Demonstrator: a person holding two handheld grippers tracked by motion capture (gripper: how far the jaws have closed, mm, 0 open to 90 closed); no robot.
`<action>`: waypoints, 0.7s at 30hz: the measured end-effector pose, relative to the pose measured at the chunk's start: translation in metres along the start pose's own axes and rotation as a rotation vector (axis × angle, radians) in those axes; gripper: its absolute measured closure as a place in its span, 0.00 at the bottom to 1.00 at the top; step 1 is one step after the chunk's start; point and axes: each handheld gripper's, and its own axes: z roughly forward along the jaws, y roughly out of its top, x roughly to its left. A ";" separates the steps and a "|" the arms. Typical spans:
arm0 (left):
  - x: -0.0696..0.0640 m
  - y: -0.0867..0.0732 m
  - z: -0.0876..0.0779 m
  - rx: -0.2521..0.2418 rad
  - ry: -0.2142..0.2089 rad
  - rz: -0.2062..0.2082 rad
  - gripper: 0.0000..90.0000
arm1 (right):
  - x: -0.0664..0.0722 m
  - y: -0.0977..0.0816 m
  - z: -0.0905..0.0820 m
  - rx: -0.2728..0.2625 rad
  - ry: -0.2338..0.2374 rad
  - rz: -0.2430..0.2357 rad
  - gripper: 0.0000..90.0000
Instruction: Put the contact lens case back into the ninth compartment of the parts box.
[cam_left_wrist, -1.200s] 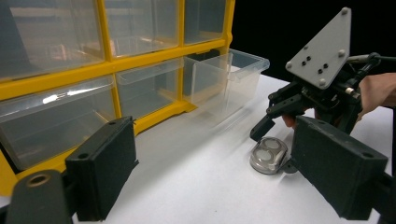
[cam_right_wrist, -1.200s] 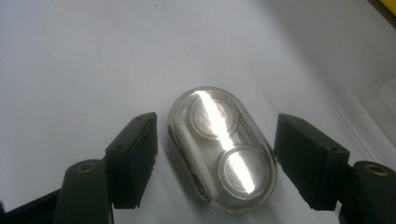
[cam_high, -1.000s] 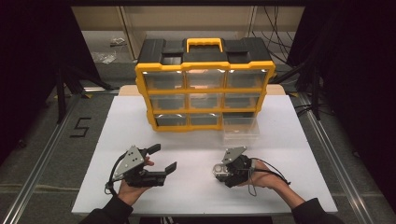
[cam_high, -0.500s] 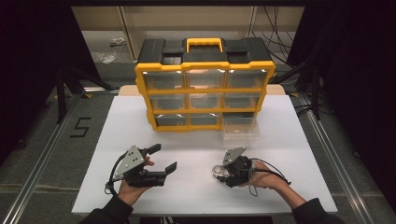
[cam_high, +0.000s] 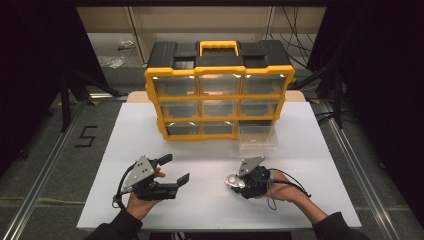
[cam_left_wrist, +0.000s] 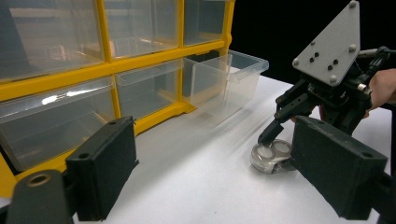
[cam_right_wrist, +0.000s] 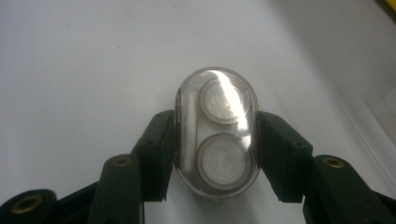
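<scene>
Item one, my right gripper (cam_right_wrist: 215, 154): its jaws have just been closing and now press on both long sides of a small clear oval case (cam_right_wrist: 216, 133), which lies flat on the white worktop (cam_high: 210, 150) and shows two round discs under its lid. In the high view the same right gripper (cam_high: 239, 181) sits at the near right of the worktop with the case (cam_high: 231, 181) at its tip. Item two, my left gripper (cam_left_wrist: 210, 170): jaws wide apart, nothing between them, held at the near left of the worktop (cam_high: 172, 170) and well apart from the case; its own view looks across to the case (cam_left_wrist: 270, 156) and the right gripper (cam_left_wrist: 275, 135) above it. Item three, a yellow and black drawer cabinet (cam_high: 218, 90): standing upright at the far middle of the worktop, three rows of clear drawers, a yellow handle on top. Item four, one clear drawer (cam_high: 257, 137): out on the worktop just in front of the cabinet's lower right corner, beyond the right gripper.
</scene>
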 end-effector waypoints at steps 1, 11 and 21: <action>0.000 0.000 0.000 0.000 0.000 0.001 0.15 | 0.000 0.000 -0.001 -0.009 -0.004 0.001 0.55; 0.000 0.000 0.000 0.000 0.000 0.000 0.15 | -0.002 0.004 -0.009 -0.055 -0.029 0.010 0.55; 0.000 0.000 0.000 0.000 0.004 -0.001 0.15 | -0.004 0.006 -0.016 -0.089 -0.042 0.031 0.55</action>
